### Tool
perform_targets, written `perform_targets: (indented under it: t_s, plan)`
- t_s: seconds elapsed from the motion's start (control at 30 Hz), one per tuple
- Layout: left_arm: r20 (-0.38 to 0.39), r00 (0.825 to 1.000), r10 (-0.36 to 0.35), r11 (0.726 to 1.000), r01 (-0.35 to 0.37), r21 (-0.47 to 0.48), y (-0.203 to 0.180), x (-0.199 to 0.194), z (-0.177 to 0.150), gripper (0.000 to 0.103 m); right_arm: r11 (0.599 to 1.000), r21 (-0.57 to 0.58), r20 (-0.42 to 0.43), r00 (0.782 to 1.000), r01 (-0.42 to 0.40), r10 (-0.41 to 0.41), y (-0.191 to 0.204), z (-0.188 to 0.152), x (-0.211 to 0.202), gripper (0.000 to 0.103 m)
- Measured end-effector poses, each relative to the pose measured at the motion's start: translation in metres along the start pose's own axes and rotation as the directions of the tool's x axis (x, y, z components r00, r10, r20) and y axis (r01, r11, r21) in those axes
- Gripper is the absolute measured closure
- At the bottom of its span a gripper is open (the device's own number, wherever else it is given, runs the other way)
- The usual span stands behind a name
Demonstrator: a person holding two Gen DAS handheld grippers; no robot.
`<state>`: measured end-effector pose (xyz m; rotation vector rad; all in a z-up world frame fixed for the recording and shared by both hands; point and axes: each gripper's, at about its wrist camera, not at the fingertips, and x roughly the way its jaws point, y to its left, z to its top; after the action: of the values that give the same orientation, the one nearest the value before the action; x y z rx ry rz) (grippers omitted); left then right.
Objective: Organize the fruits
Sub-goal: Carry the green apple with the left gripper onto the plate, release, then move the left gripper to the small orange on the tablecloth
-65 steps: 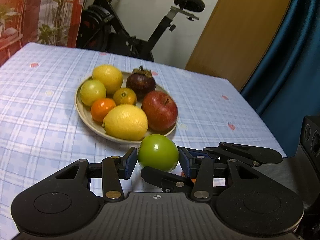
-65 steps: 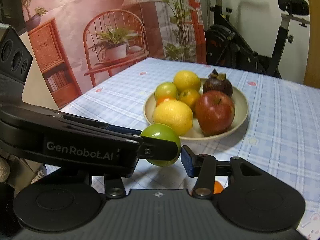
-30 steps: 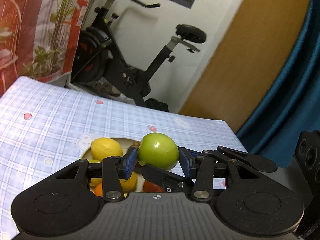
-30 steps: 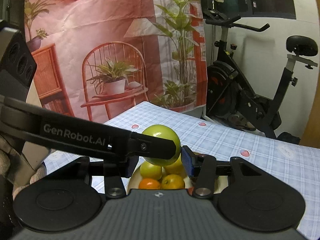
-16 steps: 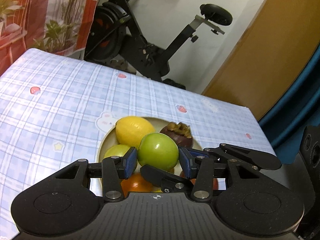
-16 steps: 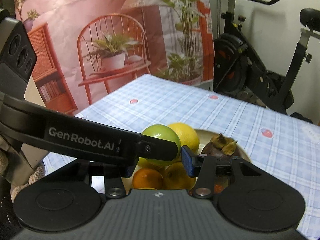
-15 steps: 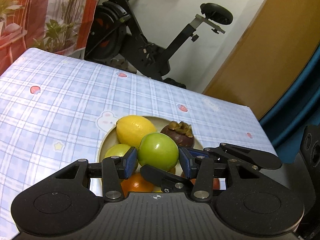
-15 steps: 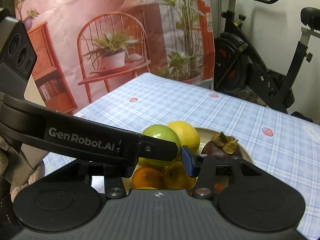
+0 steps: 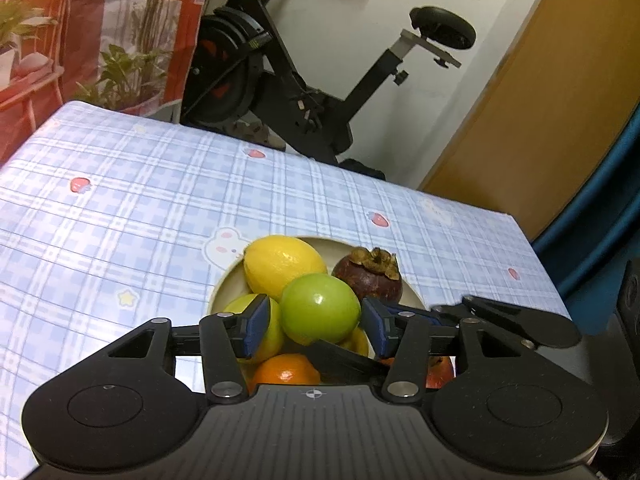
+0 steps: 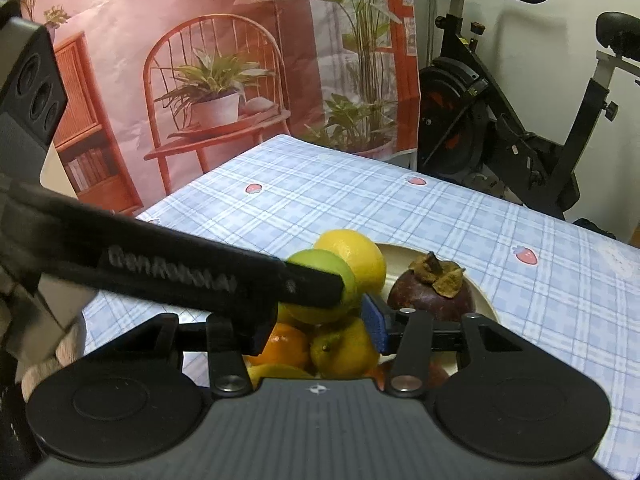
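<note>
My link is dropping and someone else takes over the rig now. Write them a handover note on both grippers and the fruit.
Left gripper: its pads flank the green apple over the fruit pile. A slim gap shows at one pad, so the grip is uncertain.
Right gripper: open, holding nothing, one finger just below the apple.
Plate: on the checked table, holding a lemon, mangosteen, orange and more.
Done: the other fruit is plated and the apple is over the plate.
Left: settle the apple on the pile, then back both grippers off.
</note>
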<state>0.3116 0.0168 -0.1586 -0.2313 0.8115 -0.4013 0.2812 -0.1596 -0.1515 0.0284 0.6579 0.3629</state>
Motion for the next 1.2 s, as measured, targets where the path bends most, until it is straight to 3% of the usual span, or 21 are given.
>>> perform_targets:
  t_s: [0.27, 0.5, 0.87, 1.2]
  plan:
    - [0.042, 0.999, 0.029, 0.999, -0.030, 0.034, -0.014, -0.023, -0.006, 0.044, 1.000, 0.010, 0.043, 0.999, 0.008, -0.008, -0.006, -0.007, -0.033, 0.053]
    - [0.045, 0.999, 0.006, 0.997, -0.010, 0.074, -0.037, -0.037, -0.024, 0.041, 1.000, 0.008, 0.050, 0.999, 0.021, -0.021, -0.008, -0.027, -0.064, 0.053]
    - [0.013, 0.998, -0.065, 0.992, 0.064, 0.113, -0.064, -0.050, -0.065, 0.041, 0.997, 0.048, 0.069, 0.996, 0.060, -0.063, -0.013, -0.083, -0.113, 0.053]
    - [-0.040, 0.997, -0.068, 0.991, 0.072, 0.114, -0.070, -0.047, -0.094, 0.041, 0.998, 0.049, 0.077, 0.996, 0.047, -0.051, 0.003, -0.124, -0.128, 0.053]
